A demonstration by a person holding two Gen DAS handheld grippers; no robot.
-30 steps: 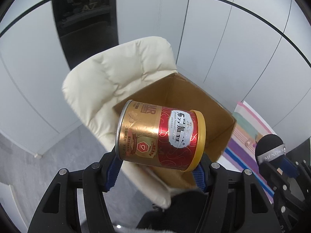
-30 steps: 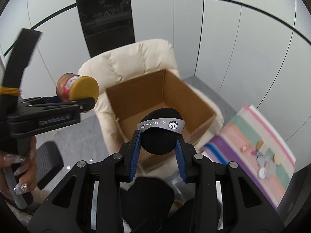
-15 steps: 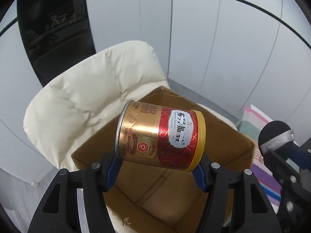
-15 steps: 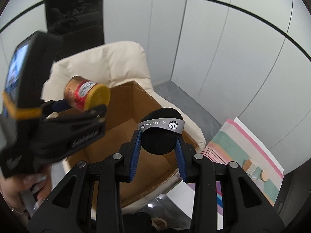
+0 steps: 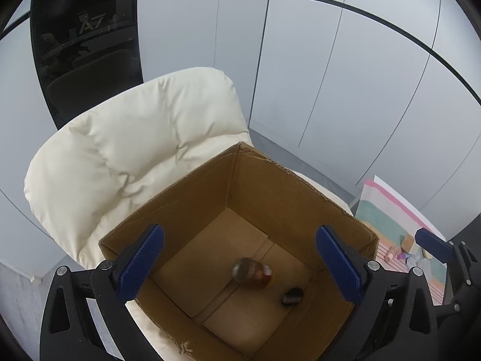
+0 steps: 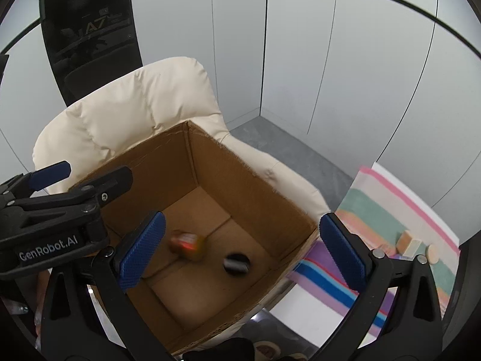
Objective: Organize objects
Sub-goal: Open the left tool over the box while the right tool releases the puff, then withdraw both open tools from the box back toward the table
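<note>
moved: tin (image 5: pixel 252 276), black object (image 5: pixel 292 295) dropped into cardboard box (image 5: pixel 192 192) | both jaws just opened, empty

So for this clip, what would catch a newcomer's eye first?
Probably the open cardboard box sitting on the cream padded chair, filling the middle of both wrist views. Inside it, a blurred red-and-gold can and a small black object lie on the box floor. Both the left gripper and the right gripper have just been opening and now stand wide above the box, with nothing between their blue pads.
</note>
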